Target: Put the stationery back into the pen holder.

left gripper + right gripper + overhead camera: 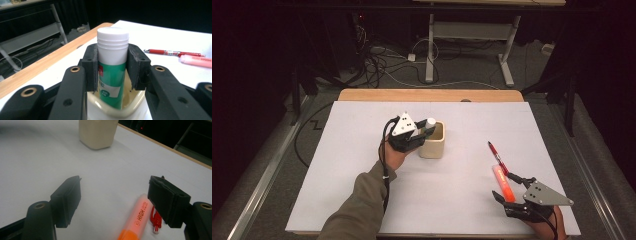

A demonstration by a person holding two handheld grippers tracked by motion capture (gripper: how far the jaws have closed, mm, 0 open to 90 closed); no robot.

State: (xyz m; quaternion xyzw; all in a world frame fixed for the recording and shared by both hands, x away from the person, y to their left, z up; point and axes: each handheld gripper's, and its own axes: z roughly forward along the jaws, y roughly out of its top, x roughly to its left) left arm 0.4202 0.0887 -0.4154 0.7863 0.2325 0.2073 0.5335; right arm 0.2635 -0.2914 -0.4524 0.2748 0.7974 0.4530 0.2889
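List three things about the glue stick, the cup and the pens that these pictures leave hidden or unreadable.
- Glue stick: its lower end, left gripper view, sunk inside the cup.
- Its label text: same view, too small, partly behind the jaws.
- Red pen: most of it, right gripper view, behind a jaw.
- Orange highlighter: cut off by the bottom edge.

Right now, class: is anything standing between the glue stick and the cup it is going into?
Nothing visible. The left hand-held gripper grips the glue stick upright, its lower end already inside the cup. The highlighter and red pen lie apart on the table, by the right hand-held gripper.
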